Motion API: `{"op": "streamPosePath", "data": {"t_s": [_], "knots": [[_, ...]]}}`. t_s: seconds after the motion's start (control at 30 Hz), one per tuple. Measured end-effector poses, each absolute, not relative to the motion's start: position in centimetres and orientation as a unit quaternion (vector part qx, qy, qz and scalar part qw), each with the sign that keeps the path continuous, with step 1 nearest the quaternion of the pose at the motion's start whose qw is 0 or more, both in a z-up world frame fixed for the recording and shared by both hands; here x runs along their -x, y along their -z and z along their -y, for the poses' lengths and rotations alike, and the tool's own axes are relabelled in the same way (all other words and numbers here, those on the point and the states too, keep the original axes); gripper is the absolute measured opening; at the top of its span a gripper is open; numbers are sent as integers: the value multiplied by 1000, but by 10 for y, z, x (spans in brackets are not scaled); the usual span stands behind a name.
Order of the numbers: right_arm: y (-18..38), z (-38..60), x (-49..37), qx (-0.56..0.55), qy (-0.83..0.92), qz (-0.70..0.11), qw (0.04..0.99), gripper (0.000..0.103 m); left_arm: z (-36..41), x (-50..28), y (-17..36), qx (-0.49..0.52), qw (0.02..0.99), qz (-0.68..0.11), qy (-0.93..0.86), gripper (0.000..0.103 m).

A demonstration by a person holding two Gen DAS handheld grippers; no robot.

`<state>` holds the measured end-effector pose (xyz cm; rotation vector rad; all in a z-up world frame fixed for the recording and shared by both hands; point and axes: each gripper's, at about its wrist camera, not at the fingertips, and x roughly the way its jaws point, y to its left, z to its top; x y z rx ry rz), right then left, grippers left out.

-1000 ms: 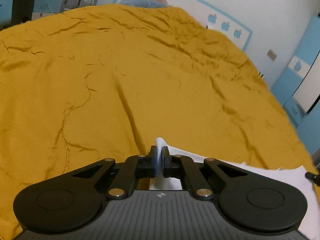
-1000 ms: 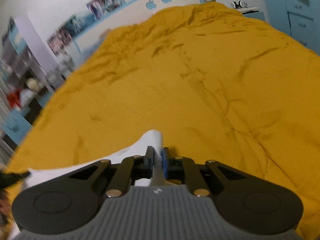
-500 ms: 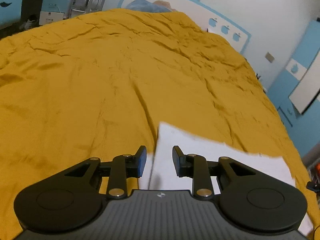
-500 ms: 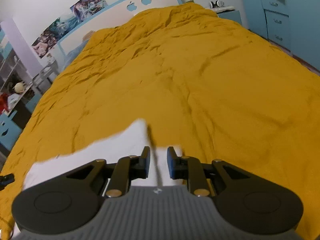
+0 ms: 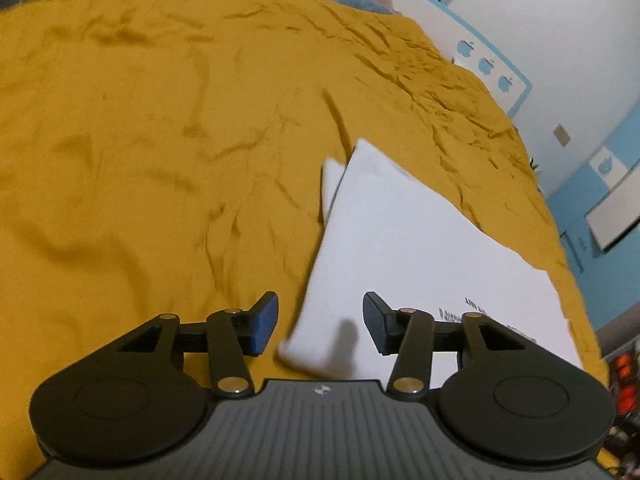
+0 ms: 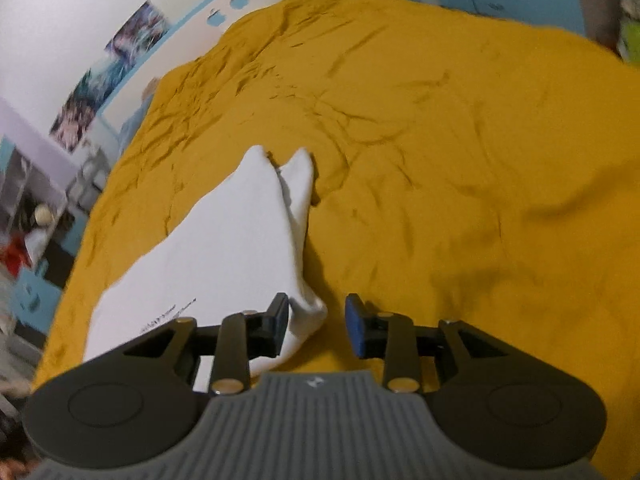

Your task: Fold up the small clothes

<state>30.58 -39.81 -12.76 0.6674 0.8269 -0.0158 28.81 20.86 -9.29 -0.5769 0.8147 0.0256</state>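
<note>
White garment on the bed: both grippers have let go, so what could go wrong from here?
1. The white garment lies with its far corners misaligned, one layer peeking past the other, so the next fold may come out crooked.
2. The right gripper, open, has one finger over the garment's near corner; closing could grab and drag it.
3. The wrinkled yellow bedspread could get pinched along with the cloth.

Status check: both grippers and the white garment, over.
Left gripper open, right gripper open. White garment folded, lying on yellow bedspread. Nothing in the way.
</note>
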Motion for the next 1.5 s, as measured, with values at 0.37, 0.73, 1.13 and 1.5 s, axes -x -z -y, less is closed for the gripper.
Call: {"op": "streamPosePath", "data": {"t_s": [0.37, 0.73, 1.13, 1.5], "knots": [[122, 381, -293, -290, 32, -378, 879, 0, -191, -290, 87, 223, 890, -395, -43, 11], [149, 385, -300, -291, 40, -416, 861, 3, -180, -304, 98, 152, 892, -420, -64, 24], [107, 397, -341, -274, -33, -389, 879, 41, -124, -344, 52, 100, 923, -370, 23, 31], [149, 418, -434, -330, -54, -411, 848, 52, -54, -421, 74, 99, 908, -394, 107, 31]]}}
